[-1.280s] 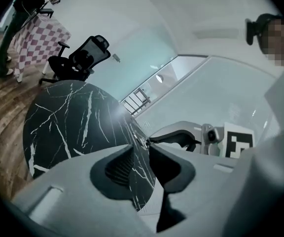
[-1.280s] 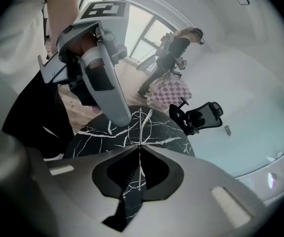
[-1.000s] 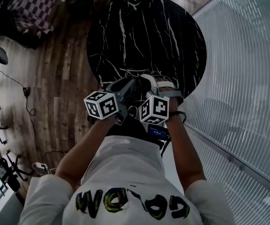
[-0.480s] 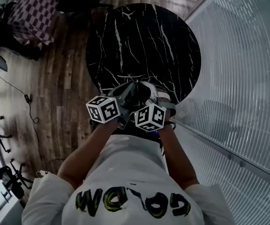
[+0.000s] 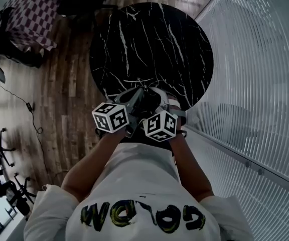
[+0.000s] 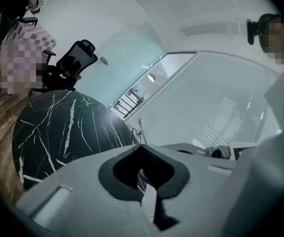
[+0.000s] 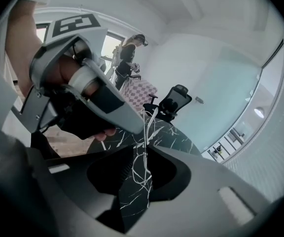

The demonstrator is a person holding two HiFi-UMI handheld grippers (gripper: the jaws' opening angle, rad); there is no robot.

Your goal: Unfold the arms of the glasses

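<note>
Above the near rim of the table (image 5: 149, 44): the left gripper (image 6: 141, 146) and the right gripper (image 7: 144, 151) meet tip to tip, held in the air over the black marble edge closest to the person.
Glasses (image 7: 145, 142): a thin wire pair, off the table top and hanging above that same near rim, caught between the two sets of tips. They are too fine to pick out in the head view.
Left gripper: its jaws have just been closing. The fingers are now pressed together on the wire, and a short strand of it pokes up past the tips.
Right gripper: its jaws have just been opening. The fingers stand spread with the wire between them, and neither pad seems to press on it.
Deciding relation: the wire's long run passes roughly upright through the right gripper's gap, above the table. The left gripper's pinch sits just beside that gap.
Nearer hand: both are at the frame. My judgement is that the left anchors it while the free right one, already straddling the wire, is placed to take an arm and swing it out.
Unclear: I cannot tell which strand is a temple arm and which a lens rim.
</note>
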